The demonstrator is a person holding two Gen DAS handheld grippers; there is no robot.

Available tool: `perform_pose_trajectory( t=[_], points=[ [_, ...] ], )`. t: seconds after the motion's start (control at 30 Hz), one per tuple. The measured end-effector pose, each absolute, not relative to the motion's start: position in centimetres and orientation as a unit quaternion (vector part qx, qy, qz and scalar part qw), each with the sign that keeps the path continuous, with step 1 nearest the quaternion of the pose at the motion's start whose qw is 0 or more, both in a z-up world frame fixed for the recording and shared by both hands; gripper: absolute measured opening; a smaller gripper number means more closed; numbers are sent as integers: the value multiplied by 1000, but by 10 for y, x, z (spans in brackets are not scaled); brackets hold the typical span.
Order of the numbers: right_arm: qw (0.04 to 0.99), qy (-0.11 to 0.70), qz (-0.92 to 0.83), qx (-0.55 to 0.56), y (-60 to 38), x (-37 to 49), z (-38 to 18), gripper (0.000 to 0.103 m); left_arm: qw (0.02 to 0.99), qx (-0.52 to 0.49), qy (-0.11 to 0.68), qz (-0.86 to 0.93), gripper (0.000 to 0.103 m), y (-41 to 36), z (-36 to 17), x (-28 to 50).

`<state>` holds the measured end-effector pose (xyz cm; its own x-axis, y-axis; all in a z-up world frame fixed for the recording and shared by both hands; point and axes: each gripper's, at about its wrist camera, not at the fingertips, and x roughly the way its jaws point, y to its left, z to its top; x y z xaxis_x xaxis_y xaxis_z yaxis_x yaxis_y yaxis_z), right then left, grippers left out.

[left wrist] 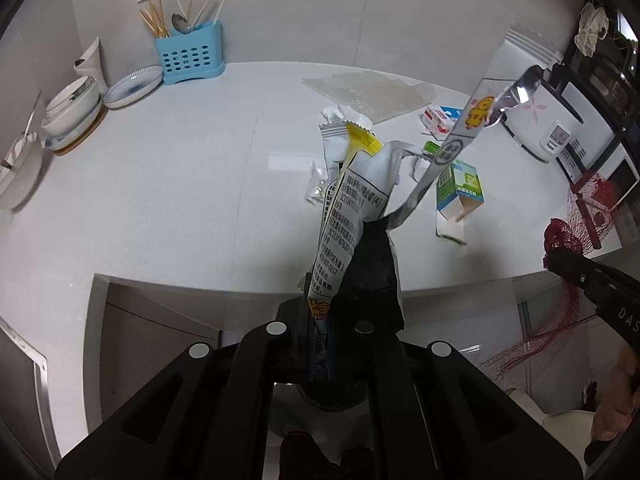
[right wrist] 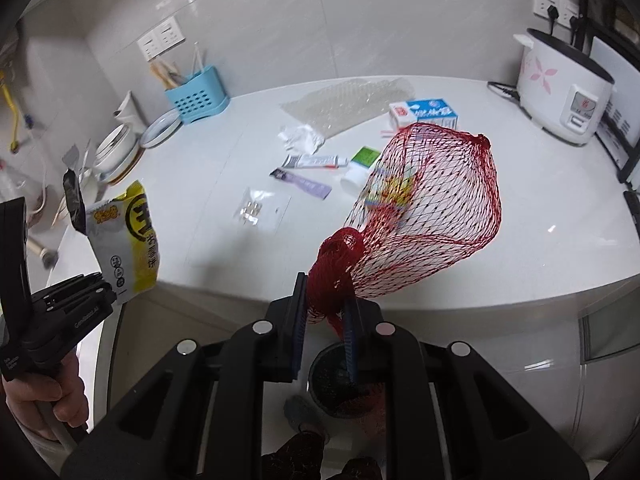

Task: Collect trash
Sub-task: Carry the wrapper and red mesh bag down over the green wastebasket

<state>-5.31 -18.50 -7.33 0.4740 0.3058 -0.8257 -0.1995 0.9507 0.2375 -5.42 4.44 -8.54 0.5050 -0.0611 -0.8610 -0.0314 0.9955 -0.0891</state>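
Note:
My left gripper (left wrist: 334, 300) is shut on a crumpled silver and yellow snack wrapper (left wrist: 352, 208), held off the counter's front edge; the wrapper shows at the left of the right wrist view (right wrist: 124, 232). My right gripper (right wrist: 326, 308) is shut on the bunched neck of a red mesh net bag (right wrist: 432, 208), held over the front of the counter. The net bag shows at the right in the left wrist view (left wrist: 576, 232). Loose trash lies on the white counter (right wrist: 200, 208): a blue milk carton (right wrist: 428, 112), a crumpled white paper (right wrist: 300, 138), a tube (right wrist: 312, 162), a purple sachet (right wrist: 304, 182), a clear packet (right wrist: 260, 210).
A blue utensil holder (right wrist: 196, 96) and stacked bowls and plates (right wrist: 120, 148) stand at the back left. A white rice cooker (right wrist: 564, 88) stands at the back right. A sheet of bubble wrap (right wrist: 348, 106) lies at the back. A dark bin (right wrist: 340, 380) stands on the floor below the grippers.

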Motion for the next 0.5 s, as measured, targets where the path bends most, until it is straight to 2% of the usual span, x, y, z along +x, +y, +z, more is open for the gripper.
perform_pose_trajectory(
  t=[0.5],
  points=[
    [821, 529, 208, 47, -228, -107, -204, 15, 833, -80, 546, 37, 3, -14, -215, -132]
  ],
)
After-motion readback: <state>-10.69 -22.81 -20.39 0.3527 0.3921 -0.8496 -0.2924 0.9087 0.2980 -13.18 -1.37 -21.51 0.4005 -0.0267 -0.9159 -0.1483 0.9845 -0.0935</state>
